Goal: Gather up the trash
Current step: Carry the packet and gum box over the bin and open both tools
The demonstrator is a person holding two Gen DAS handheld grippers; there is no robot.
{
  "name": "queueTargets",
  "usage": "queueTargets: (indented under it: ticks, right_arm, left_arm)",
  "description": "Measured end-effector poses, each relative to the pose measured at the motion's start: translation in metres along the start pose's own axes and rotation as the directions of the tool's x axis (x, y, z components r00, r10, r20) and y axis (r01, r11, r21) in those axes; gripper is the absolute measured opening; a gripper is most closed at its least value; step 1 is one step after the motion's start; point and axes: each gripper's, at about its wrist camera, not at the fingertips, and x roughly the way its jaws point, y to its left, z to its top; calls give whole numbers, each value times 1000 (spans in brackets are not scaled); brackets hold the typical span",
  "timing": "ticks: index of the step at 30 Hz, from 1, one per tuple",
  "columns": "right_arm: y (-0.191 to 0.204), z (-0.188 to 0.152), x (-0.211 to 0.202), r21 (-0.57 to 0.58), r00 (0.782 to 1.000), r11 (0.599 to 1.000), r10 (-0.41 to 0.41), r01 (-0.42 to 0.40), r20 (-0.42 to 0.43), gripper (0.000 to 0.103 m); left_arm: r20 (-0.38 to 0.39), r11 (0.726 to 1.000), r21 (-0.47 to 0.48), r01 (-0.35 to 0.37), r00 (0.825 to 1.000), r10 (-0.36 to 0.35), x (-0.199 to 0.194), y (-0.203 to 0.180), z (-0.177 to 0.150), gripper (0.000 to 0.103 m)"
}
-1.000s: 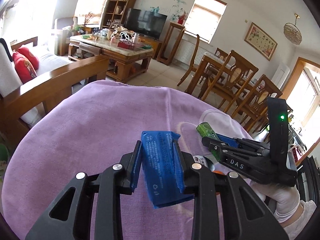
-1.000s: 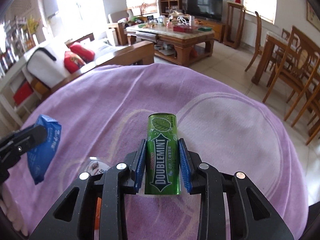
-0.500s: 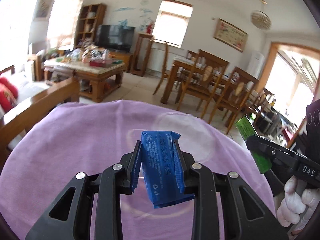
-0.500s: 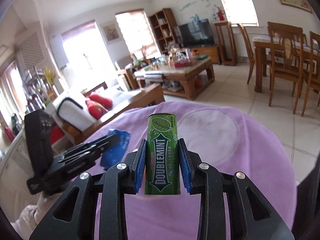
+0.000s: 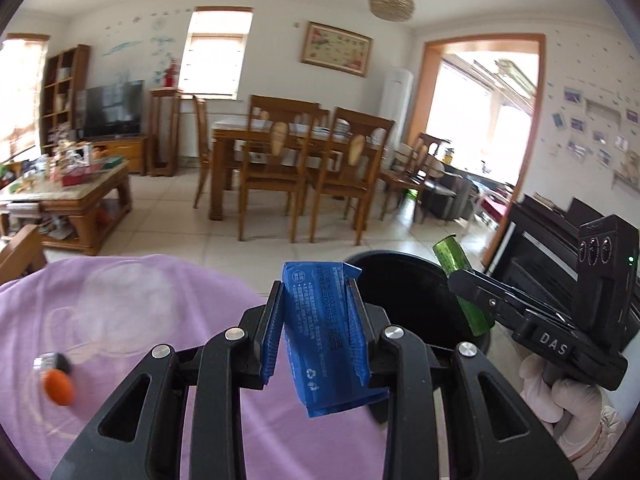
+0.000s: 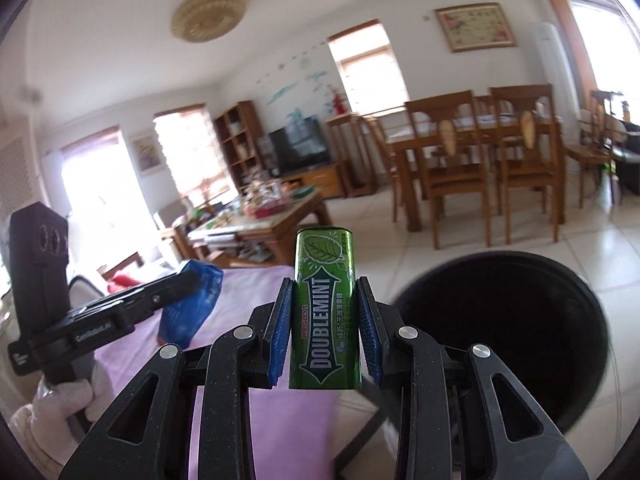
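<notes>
Two pieces of trash are in hand at once: the left gripper is clamped on a crumpled blue plastic tissue packet, and the right gripper is clamped on a green Doublemint gum box, upright between the blue pads, which press on both its sides. What changed vs. a sec ago: both views looked down on the purple tablecloth with the items over its middle; now both hands have swung off toward the table edge and a round black bin has come into view, mouth open and dark, contents not visible. Grips look the same in all frames, so nothing slipped en route. In the left wrist view the bin's rim sits just behind the blue packet, w/ the gum box hanging over its right side; in the right wrist view the bin is to the right of and below the gum box, near but not yet squarely under it. Judgement: pick-up is done for these two, transport nearly done, release comes next. The packet seems nearer the cloth edge than the bin centre, so letting go now might miss. Still on the cloth at left: a small blurred orange and silver object, prob. more trash, can't tell what.
</notes>
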Motion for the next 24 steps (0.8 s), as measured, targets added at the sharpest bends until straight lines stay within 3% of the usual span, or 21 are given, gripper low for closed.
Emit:
queueTargets:
  ticks: [6, 11, 17, 24]
  right_arm:
    - [-85, -16, -28, 96, 996, 992, -87, 87, 3, 31]
    - [-131, -28, -33, 147, 993, 982, -116, 115, 0, 32]
    - [-159, -42, -28, 173, 991, 976, -134, 134, -9, 32]
    - [-162, -47, -8, 194, 990, 971, -140, 141, -14, 32]
  left_arm:
    - [-79, 994, 60, 93, 993, -88, 54, -63, -7, 30]
    - [-130, 988, 94, 119, 986, -106, 87, -93, -15, 30]
    - [-177, 987, 101, 121, 979, -102, 111, -104, -27, 30]
    - [-221, 986, 120, 117, 971, -88, 131, -114, -30, 30]
